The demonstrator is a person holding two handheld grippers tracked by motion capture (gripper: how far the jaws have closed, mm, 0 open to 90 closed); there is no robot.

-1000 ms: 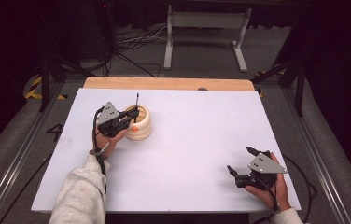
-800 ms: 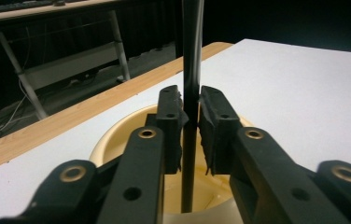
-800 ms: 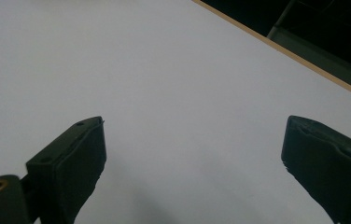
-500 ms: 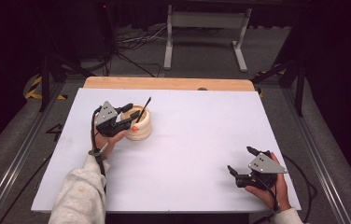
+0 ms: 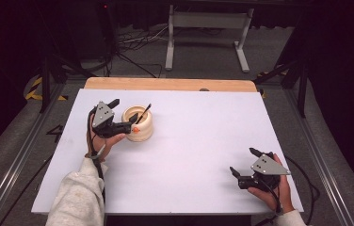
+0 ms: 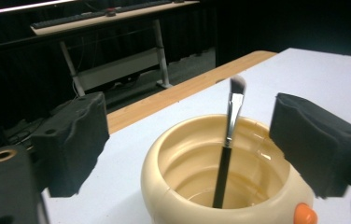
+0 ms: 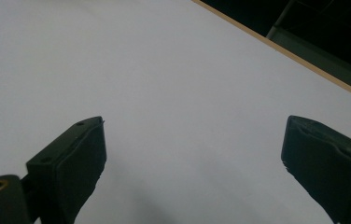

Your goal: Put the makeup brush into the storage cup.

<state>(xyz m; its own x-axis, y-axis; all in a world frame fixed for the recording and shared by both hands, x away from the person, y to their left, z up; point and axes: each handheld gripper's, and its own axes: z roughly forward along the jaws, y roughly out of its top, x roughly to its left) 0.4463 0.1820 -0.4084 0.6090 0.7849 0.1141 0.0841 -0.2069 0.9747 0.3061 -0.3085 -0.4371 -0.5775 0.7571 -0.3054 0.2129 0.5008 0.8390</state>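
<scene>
Leaning against the far rim of the cream-coloured pot (image 6: 225, 172), a slim makeup brush (image 6: 227, 144) stands tilted with its bristle tip up and its dark handle resting on the pot's floor. The left gripper (image 5: 121, 116) sits just beside the pot on the left part of the white worktop (image 5: 203, 141); its jaws have just been opening and now stand released on either side of the brush, touching nothing. Well apart, near the front right corner, the right gripper (image 5: 244, 162) rests spread wide over bare worktop, grasping nothing.
</scene>
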